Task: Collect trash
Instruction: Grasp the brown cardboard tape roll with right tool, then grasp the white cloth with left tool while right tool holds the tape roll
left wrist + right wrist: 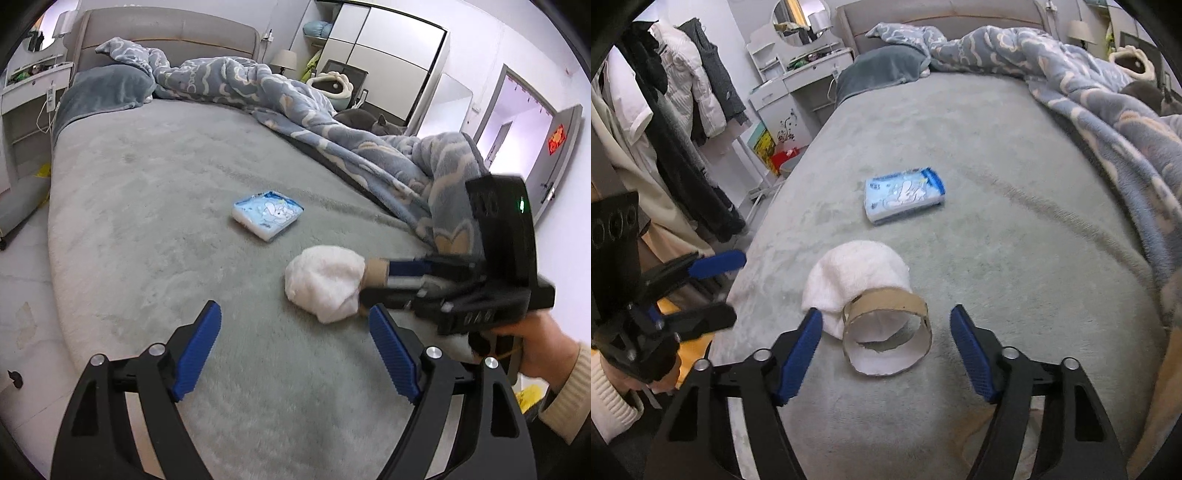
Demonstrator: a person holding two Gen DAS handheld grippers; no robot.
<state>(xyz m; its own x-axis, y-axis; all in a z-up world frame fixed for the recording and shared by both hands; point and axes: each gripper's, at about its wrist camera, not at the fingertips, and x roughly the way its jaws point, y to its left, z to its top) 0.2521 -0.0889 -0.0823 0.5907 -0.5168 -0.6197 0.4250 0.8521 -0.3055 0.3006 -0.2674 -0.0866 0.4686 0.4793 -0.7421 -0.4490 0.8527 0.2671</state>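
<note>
A nearly used-up toilet roll (886,328), a cardboard tube with loose white tissue (849,280) bunched at its far end, lies on the grey bed (997,184). My right gripper (886,332) straddles the tube's open end, jaws open, with small gaps between both blue pads and the cardboard. In the left wrist view the roll (325,282) lies right of centre and the right gripper (369,286) reaches it from the right. My left gripper (295,332) hangs open and empty just in front of the roll. A blue tissue pack (267,214) lies farther up the bed.
A blue patterned quilt (332,122) is piled along the bed's right side, with a grey cat (369,120) behind it. A grey pillow (882,70) sits by the headboard. A clothes rack (683,129) and a dressing table (801,85) stand left of the bed.
</note>
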